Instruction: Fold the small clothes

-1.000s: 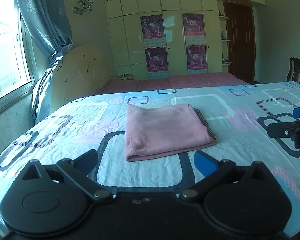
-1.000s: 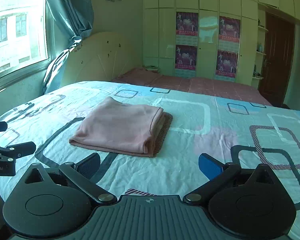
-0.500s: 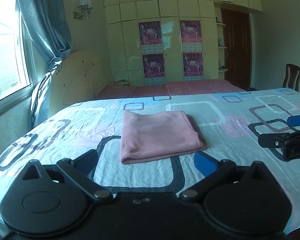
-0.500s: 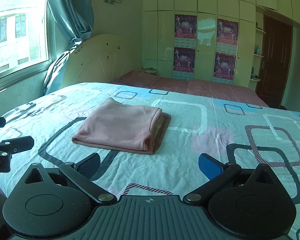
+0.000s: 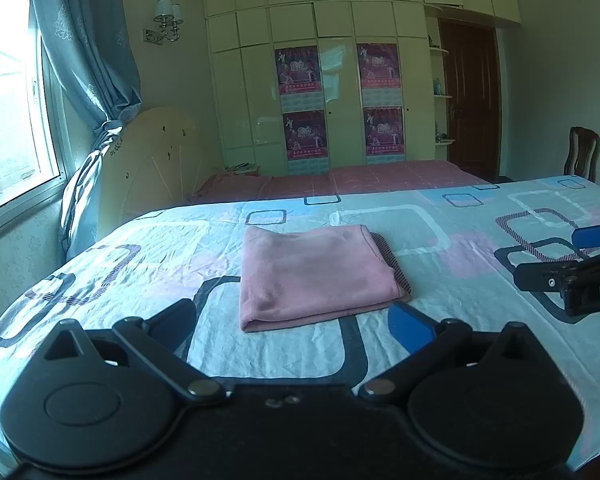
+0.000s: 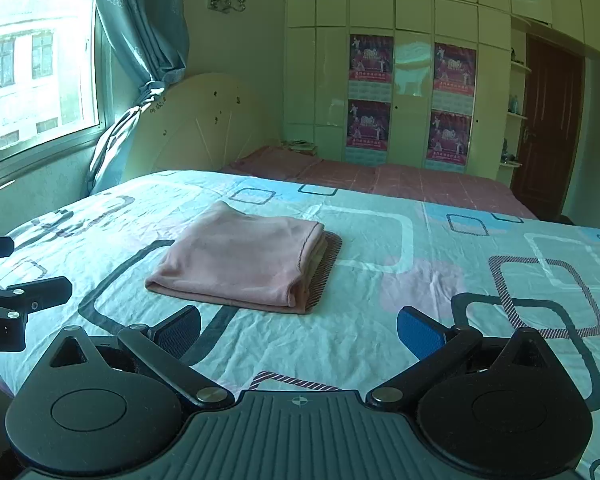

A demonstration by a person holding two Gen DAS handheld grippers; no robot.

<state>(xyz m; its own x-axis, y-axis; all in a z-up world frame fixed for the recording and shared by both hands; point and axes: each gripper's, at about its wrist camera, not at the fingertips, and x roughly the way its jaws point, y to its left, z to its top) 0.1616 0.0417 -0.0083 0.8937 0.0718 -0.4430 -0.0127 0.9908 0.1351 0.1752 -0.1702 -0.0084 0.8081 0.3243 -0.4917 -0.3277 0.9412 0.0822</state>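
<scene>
A pink garment (image 5: 316,276) lies folded into a flat rectangle on the patterned bedsheet (image 5: 440,272), with a dark striped layer peeking out along its right side. My left gripper (image 5: 296,326) hovers open just short of the fold's near edge, nothing between its fingers. In the right wrist view the same folded pink garment (image 6: 244,258) lies ahead and a little left. My right gripper (image 6: 300,330) stands open and empty in front of it. Each gripper shows in the other's view: the right gripper (image 5: 572,264) at the right edge, the left gripper (image 6: 8,280) at the left edge.
The bedsheet (image 6: 440,288) spreads wide around the garment. A cream headboard (image 5: 152,160), a window with a blue curtain (image 5: 88,60), a wardrobe with posters (image 5: 340,92), a pink mattress strip (image 5: 360,180), a brown door (image 5: 470,100) and a chair (image 5: 582,154) stand beyond.
Both grippers have drawn back and risen slightly, so the folded garment sits a little farther off. The garment itself has not moved. Both stay open.
</scene>
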